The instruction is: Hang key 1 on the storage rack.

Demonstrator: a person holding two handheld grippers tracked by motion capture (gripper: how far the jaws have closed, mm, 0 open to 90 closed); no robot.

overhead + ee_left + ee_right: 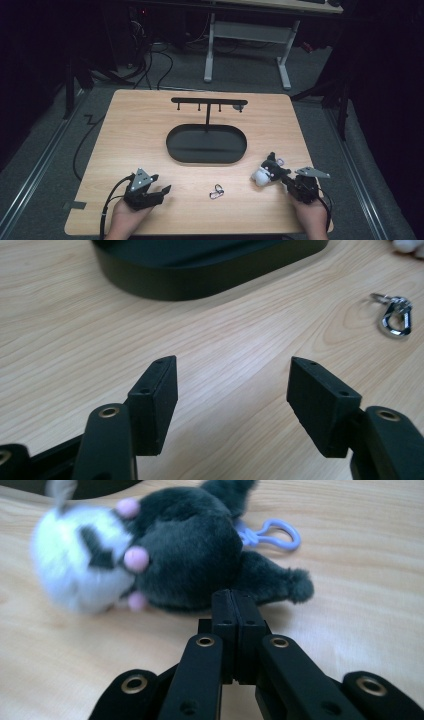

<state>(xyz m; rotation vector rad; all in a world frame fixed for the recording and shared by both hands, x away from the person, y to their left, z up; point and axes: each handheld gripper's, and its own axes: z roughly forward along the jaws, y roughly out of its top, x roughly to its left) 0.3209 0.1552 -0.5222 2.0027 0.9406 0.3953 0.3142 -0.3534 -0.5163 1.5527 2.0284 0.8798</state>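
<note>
Right gripper (234,597) pressed together against plush toy (165,555), left gripper (232,390) spread, keyring (395,315) nearby

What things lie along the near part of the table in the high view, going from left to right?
Left tool → metal clip → plush toy → right tool, its tips closed against the toy.

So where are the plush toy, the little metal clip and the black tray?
Plush toy (190,550), right gripper view, on its dark furry body.
Metal clip (397,320), left gripper view, on the silver snap hook.
Black tray (172,142), high view, on its left rim.
</note>
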